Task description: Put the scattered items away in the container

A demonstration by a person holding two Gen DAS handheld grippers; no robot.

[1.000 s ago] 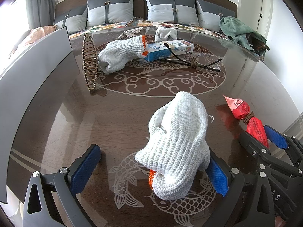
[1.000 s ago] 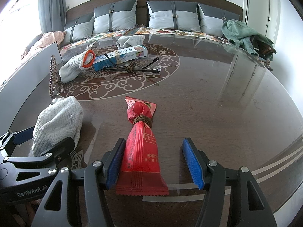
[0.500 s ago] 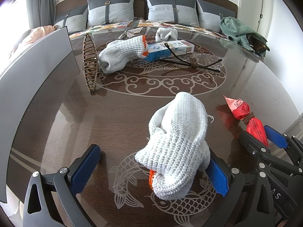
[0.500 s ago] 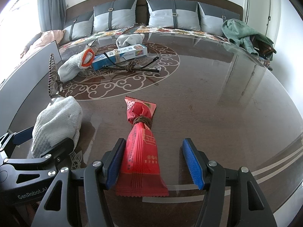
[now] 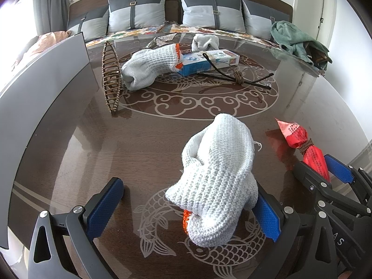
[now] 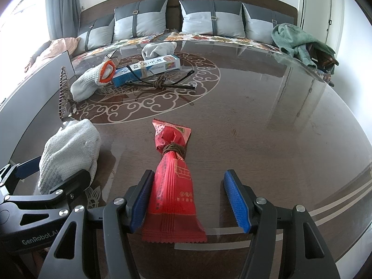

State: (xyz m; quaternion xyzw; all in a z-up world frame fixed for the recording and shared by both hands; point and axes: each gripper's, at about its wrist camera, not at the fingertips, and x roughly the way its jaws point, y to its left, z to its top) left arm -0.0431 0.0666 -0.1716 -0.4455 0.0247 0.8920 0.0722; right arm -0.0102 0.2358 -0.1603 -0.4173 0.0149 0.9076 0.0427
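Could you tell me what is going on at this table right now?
A person holds a tool in each hand over a scatter of items. The left tool stands open around a white knitted glove, and the right tool stands open around a red snack packet. Neither is gripped yet. Another glove and a blue box lie farther back.

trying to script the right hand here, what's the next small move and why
Probably close the right gripper: the red snack packet tied with brown cord already lies between its open fingers, against the left one, flat on the dark glass-topped table.
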